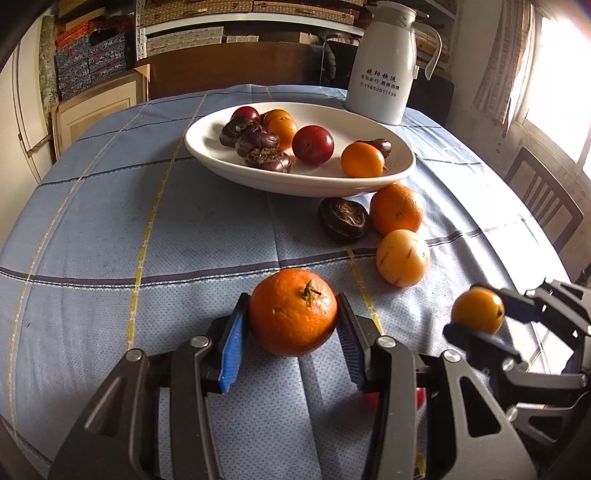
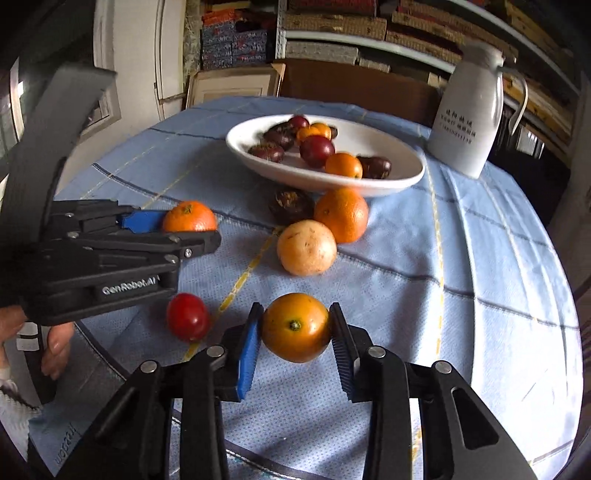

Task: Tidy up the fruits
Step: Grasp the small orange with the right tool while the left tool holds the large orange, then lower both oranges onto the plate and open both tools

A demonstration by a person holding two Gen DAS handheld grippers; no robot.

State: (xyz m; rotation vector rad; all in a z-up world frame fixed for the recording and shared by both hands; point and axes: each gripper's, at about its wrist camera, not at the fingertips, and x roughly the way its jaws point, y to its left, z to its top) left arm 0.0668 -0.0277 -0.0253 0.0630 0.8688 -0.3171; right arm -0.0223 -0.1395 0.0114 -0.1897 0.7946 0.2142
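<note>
- While a blue checked cloth (image 1: 110, 229) covers the round surface, the left hand-held gripper (image 1: 291, 328) clamps a stemmed mandarin (image 1: 293, 312) between its blue pads at lower centre of the left wrist view.
- In the right wrist view the right hand-held gripper (image 2: 295, 330) grips a small smooth orange fruit (image 2: 295, 326) at lower centre; the same fruit shows at the lower right edge of the left view.
- A white oval dish (image 1: 207, 147) sits at upper centre of the surface, holding dark red plums, brown water chestnuts and small orange fruits.
- Just below the dish's right end, three loose pieces cluster on the cloth: a brown water chestnut (image 1: 343, 219), an orange (image 1: 397, 209) touching it, and a pale yellow-orange fruit (image 1: 402, 257) just in front.
- A red fruit (image 2: 187, 315) lies on the cloth at lower left of the right view, beside the left tool's black body.
- A white thermos jug (image 1: 386, 62) with printed lettering stands at the surface's far right edge.
- Behind, shelves (image 1: 251, 22) stacked with boxes fill the upper frame; a bright window (image 1: 554, 85) and a dark wooden chair (image 1: 543, 203) occupy the right side.
</note>
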